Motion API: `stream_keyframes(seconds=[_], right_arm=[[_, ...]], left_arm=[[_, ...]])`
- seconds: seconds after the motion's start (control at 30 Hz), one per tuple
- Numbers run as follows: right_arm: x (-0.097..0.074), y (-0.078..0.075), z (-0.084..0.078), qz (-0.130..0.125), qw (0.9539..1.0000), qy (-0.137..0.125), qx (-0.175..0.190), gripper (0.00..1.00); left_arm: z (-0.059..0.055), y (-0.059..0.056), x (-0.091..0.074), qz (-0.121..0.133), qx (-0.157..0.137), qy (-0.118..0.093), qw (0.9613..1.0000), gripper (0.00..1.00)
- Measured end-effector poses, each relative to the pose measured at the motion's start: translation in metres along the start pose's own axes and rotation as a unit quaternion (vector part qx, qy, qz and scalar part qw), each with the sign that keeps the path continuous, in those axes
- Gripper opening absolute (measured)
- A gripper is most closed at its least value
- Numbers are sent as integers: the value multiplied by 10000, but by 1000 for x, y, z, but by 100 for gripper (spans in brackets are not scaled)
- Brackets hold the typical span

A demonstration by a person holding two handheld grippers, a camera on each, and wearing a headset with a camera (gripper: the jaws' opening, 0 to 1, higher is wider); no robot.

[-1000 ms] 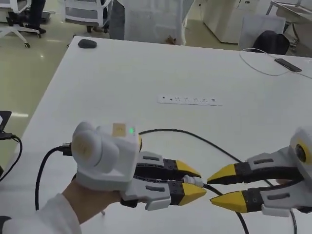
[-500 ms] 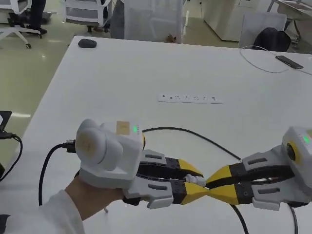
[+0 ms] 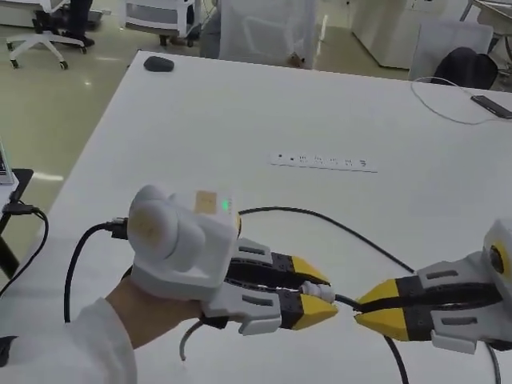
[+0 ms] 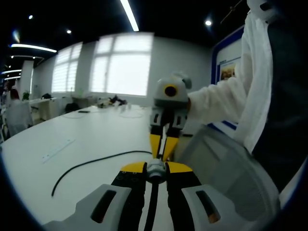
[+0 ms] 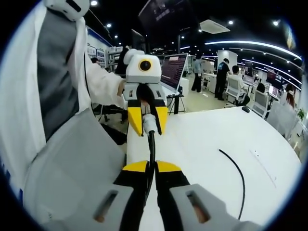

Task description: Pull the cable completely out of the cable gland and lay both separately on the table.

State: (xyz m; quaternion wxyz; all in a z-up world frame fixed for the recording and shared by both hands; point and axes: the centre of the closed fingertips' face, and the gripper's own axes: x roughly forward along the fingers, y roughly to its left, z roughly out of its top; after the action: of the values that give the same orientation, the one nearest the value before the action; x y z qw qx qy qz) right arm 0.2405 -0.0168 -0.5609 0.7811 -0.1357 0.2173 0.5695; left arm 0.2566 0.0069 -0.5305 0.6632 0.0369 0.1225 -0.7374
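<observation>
White table (image 3: 240,120) | left claw (image 3: 331,298) pinches cable gland (image 3: 319,291) | right claw (image 3: 360,310) pinches black cable (image 3: 336,225) just beside it

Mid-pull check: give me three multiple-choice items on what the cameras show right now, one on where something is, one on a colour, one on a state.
1. Where is the small white cable gland?
A) between the jaws of the left gripper
B) lying on the table beside the power strip
C) on the floor

2. What colour is the round cable leaving the gland?
A) white
B) black
C) red

3. How do the jaws of the right gripper stand?
A) wide open
B) shut on nothing
C) shut on the cable

Answers:
1 A: the gland sits at the yellow jaw tips in the left gripper view.
2 B: the cable reads black in all three views.
3 C: the jaws are closed with the cable running in between them.
</observation>
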Motion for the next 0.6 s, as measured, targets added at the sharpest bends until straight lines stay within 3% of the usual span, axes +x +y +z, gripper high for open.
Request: stream_keyframes(seconds=[0.27,0.6], right_arm=[[-16,-7,-31,-240,9989,301,260,4],[-21,-6,-36,-346,9983,295,361,4]], left_arm=[[3,2,0,-12,-79,-41,10000,16],[6,1,4,-50,-155,-63,9998,16]])
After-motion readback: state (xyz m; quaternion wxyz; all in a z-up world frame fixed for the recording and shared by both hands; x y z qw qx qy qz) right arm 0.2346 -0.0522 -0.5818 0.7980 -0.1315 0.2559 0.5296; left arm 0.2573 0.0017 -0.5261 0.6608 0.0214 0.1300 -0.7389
